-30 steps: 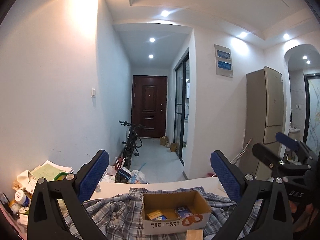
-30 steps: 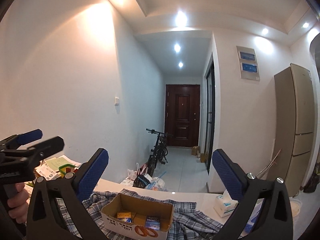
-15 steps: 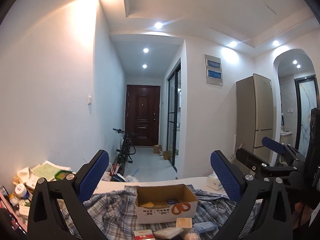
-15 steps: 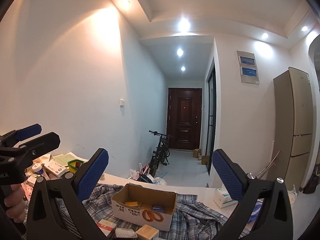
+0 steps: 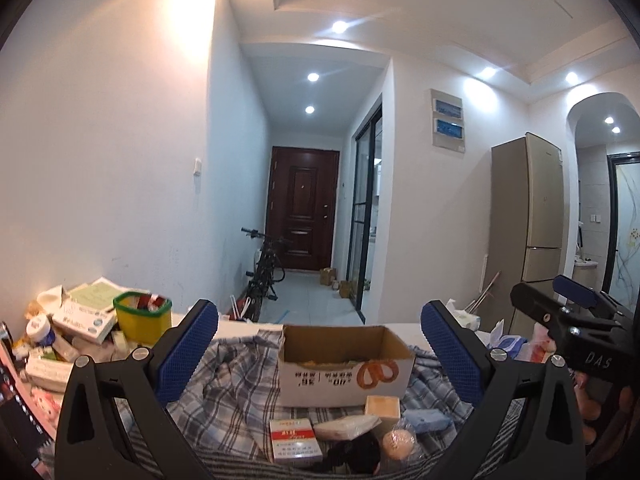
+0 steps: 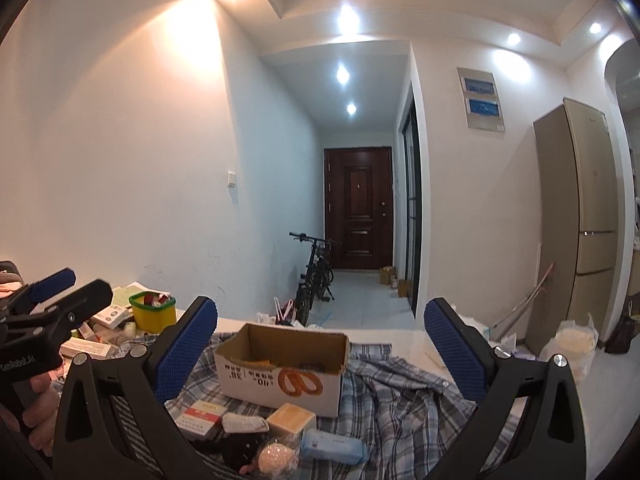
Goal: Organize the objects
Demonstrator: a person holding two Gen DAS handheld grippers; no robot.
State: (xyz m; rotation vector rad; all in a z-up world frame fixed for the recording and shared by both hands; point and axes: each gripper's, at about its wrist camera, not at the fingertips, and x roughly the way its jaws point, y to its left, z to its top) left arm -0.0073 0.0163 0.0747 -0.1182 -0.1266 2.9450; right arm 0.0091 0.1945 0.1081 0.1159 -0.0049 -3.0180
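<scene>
Both hand-held grippers wide open, nothing held: left hand-held gripper (image 5: 320, 346), right hand-held gripper (image 6: 320, 346). Both hover w/ pads level w/ the cardboard box (image 5: 345, 364), loose items near the desk's front edge: red/white carton (image 5: 294, 439), tan block (image 5: 382, 407), blue pack (image 6: 334, 445), round wrapped ball (image 6: 274, 456). Prob. next: pick one. You'd do best to tilt down, take an outer item first, straddle it squarely. Plaid cloth (image 6: 400, 400) covers the desk (image 6: 384, 336), may bunch. Yellow-green bin (image 5: 142, 318) + clutter at left. Hallway behind: dark door (image 5: 304, 208), bike (image 6: 316, 276), fridge (image 5: 528, 232).

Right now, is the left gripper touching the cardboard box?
Apart. The left wrist view shows the left gripper open, its blue pads flanking the cardboard box with plaid cloth visible between.
</scene>
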